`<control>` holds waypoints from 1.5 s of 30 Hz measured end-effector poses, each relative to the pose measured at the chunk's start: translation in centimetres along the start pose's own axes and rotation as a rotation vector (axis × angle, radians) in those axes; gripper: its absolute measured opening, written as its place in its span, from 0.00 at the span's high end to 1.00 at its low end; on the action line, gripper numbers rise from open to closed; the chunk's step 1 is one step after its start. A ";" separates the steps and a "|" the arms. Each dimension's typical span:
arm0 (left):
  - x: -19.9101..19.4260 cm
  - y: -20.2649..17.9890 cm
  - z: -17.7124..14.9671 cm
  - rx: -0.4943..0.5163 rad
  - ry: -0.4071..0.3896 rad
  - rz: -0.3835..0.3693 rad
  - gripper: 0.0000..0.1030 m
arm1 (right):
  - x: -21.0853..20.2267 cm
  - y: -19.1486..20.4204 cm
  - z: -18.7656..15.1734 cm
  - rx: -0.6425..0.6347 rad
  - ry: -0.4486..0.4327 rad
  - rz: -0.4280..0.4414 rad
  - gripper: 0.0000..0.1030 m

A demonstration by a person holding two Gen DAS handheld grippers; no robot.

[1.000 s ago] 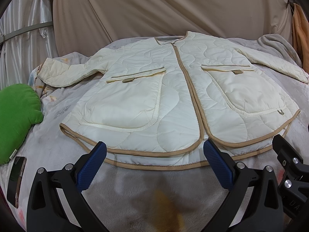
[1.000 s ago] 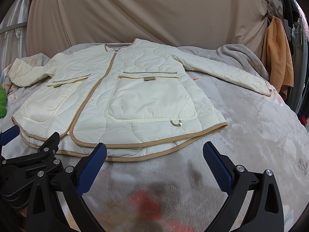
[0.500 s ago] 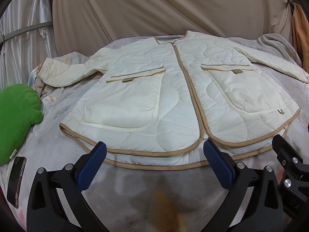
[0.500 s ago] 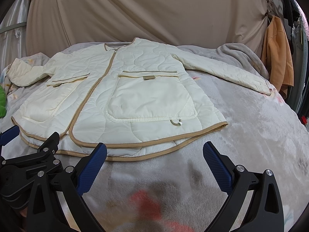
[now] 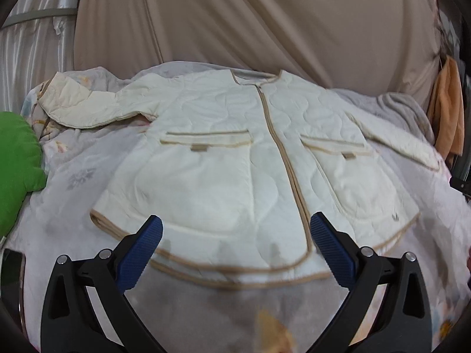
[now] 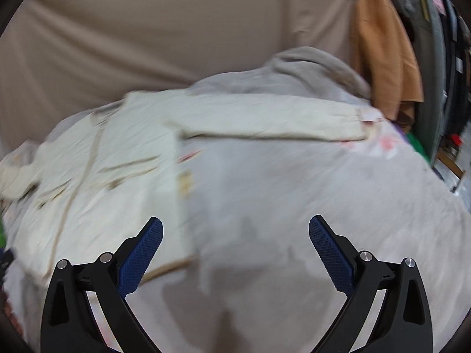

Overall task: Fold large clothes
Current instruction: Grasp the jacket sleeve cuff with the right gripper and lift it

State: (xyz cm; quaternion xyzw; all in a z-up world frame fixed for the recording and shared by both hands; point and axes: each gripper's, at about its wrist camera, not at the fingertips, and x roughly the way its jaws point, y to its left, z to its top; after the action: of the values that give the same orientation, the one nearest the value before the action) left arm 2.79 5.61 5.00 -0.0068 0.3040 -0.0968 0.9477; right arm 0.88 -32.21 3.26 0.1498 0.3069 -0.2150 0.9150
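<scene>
A cream quilted jacket (image 5: 223, 170) with tan trim lies flat, front up, on a grey blanket (image 5: 206, 309). Its sleeves spread to both sides. My left gripper (image 5: 235, 235) is open and empty, hovering over the jacket's lower hem, left of the zip. In the blurred right wrist view the jacket (image 6: 112, 158) lies at the left, with its right sleeve (image 6: 265, 120) stretched towards the right. My right gripper (image 6: 235, 235) is open and empty above bare blanket (image 6: 294, 206), right of the jacket's side edge.
A green cushion (image 5: 17, 164) lies at the bed's left edge and a dark phone (image 5: 10, 267) lies near the front left. A beige curtain (image 5: 265, 23) hangs behind. An orange garment (image 6: 382, 47) hangs at the right, with clutter beyond it.
Both grippers have moved forward over the bed. The left one now reaches over the hem. The right one has swung right, towards the right sleeve. Both stay open.
</scene>
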 end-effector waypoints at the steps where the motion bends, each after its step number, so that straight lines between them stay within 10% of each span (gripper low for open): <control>1: 0.3 0.8 1.0 -0.024 -0.003 -0.001 0.05 | 1.6 -2.0 1.4 0.034 0.011 -0.014 0.05; 13: 5.1 3.0 7.5 0.037 -0.076 0.155 0.05 | 19.7 -15.7 10.1 0.427 0.115 -0.093 0.20; 20: 8.7 3.3 9.4 0.057 -0.051 0.144 0.05 | 23.2 -15.9 13.4 0.519 0.087 -0.119 0.87; 23: 9.5 3.0 10.0 0.070 -0.064 0.152 0.05 | 20.5 -10.9 17.0 0.450 -0.036 -0.026 0.89; 30: 10.3 3.4 11.4 0.058 -0.074 0.147 0.05 | 14.0 14.2 22.3 -0.030 -0.173 0.333 0.89; 39: 12.1 6.1 13.3 0.003 -0.020 0.135 0.05 | 18.5 39.6 11.3 -0.489 0.086 0.543 0.83; 45: 16.1 7.0 14.8 -0.060 0.083 0.018 0.05 | 17.9 41.5 4.7 -0.636 0.168 0.533 0.68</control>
State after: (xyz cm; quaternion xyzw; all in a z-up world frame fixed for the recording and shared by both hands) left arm 25.43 8.81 7.31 -0.0287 0.3458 -0.0793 0.9345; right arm 36.26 -3.70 1.58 -0.0488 0.3822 0.1473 0.9109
